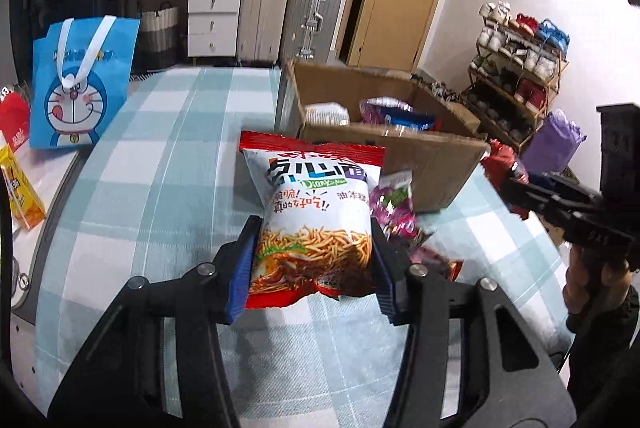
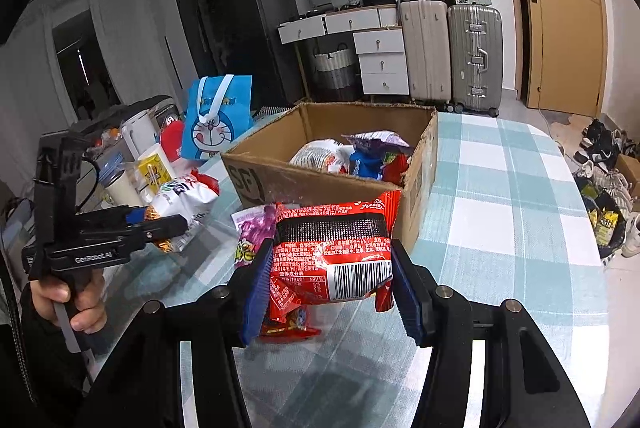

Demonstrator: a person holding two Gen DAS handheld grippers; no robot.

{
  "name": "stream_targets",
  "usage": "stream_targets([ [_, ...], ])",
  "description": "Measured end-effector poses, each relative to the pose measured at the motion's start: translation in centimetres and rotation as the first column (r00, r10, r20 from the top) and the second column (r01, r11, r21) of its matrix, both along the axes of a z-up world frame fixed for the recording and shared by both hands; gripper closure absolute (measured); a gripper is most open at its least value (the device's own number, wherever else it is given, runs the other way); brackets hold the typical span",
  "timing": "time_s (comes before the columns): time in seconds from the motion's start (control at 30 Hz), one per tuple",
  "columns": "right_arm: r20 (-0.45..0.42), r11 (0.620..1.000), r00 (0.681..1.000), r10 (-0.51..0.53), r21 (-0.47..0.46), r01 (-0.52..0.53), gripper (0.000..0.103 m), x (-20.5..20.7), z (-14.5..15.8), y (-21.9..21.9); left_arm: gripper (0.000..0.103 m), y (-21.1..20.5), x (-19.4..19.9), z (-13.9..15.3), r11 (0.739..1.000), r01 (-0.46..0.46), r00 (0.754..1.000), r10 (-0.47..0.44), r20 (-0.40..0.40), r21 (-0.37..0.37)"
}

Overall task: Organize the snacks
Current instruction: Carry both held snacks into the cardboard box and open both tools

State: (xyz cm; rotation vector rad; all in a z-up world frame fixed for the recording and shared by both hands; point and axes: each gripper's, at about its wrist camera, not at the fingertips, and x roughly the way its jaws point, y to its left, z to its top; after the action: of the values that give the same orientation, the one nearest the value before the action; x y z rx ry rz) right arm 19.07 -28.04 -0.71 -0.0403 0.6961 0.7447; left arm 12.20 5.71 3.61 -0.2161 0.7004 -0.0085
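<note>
My left gripper is shut on a white and red noodle snack bag and holds it above the checked tablecloth, short of the cardboard box. My right gripper is shut on a red snack packet with a barcode, held just in front of the cardboard box. The box holds several snack packs. A purple snack pack lies on the cloth beside the box. The left gripper also shows in the right wrist view, and the right gripper in the left wrist view.
A blue Doraemon bag stands at the table's far left, with a yellow pack and red item near it. Suitcases, drawers and a shoe rack stand beyond the round table's edge.
</note>
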Motion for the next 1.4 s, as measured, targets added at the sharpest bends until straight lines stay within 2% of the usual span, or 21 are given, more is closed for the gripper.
stream_targets([
  [0.3,0.042,1.0,0.999,-0.015,0.002,0.015,0.048,1.2,1.9,0.5,0.055,-0.7,2.4,3.8,1.0,0.005,0.997,-0.006,0.072,0.016],
  [0.67,0.069,1.0,0.997,-0.031,0.002,0.031,0.048,4.1,4.0,1.5,0.055,-1.8,7.6,6.7,1.0,0.02,0.995,-0.022,0.099,0.023],
  [1.07,0.064,1.0,0.998,-0.024,0.009,0.023,0.048,6.9,4.7,3.6,0.055,-2.7,12.6,8.2,0.998,0.033,0.994,-0.038,0.104,0.047],
  [1.4,0.032,1.0,0.999,-0.02,-0.005,0.021,0.048,9.4,3.5,4.8,0.055,-3.5,16.2,7.1,0.996,0.042,0.996,-0.048,0.078,0.081],
])
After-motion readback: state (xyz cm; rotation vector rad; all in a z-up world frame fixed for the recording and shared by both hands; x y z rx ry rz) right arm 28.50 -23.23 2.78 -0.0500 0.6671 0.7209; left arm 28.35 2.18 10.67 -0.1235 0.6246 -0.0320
